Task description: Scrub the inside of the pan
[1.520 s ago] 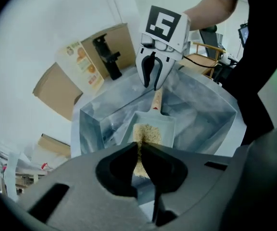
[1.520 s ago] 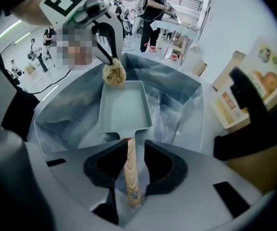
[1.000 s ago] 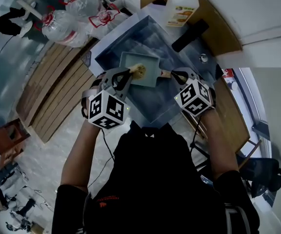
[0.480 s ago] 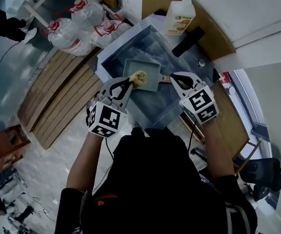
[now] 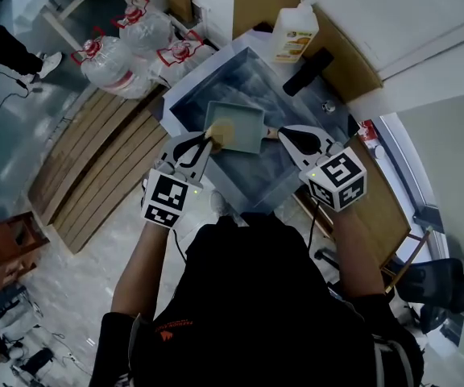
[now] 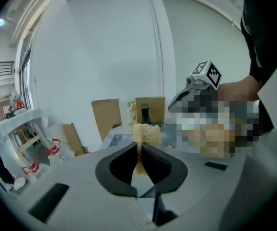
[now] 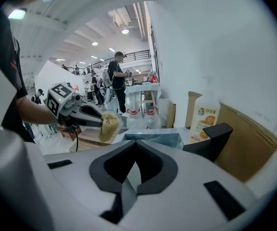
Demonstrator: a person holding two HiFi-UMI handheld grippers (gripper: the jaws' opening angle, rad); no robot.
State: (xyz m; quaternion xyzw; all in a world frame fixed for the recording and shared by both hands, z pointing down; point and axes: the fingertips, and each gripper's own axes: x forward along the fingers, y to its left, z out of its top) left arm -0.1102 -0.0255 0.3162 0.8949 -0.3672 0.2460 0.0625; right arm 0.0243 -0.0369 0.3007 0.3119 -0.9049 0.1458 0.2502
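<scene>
Plainly, the pale grey-green square metal pan (image 5: 244, 119) lies in the steel sink basin (image 5: 188, 95), just ahead of both claws. Its short brown handle (image 5: 271, 131) points toward the right claw (image 5: 285, 134). A coarse yellowish sponge (image 5: 220, 129) hangs over the pan's corner nearest the left claw (image 5: 208, 139), which pinches it by a thin edge, so most of the pad juts out past the tips. Whether the pad touches the pan floor I cannot tell.

The right claw is pressed together with nothing visible between its tips. It sits right at the handle's end, and contact cannot be made out. That is the main risk: with the handle ungripped, a firm stroke would likely shove the pan across the basin, away from the left claw, rather than scour it.

The second risk is the shallow pinch, since pressing down could fold the sponge or pull it free.

Beyond the right claw, a white plastic bottle with an orange label (image 5: 294, 31) stands on the brown tabletop (image 5: 353, 67); a wide swing could tip it.
</scene>
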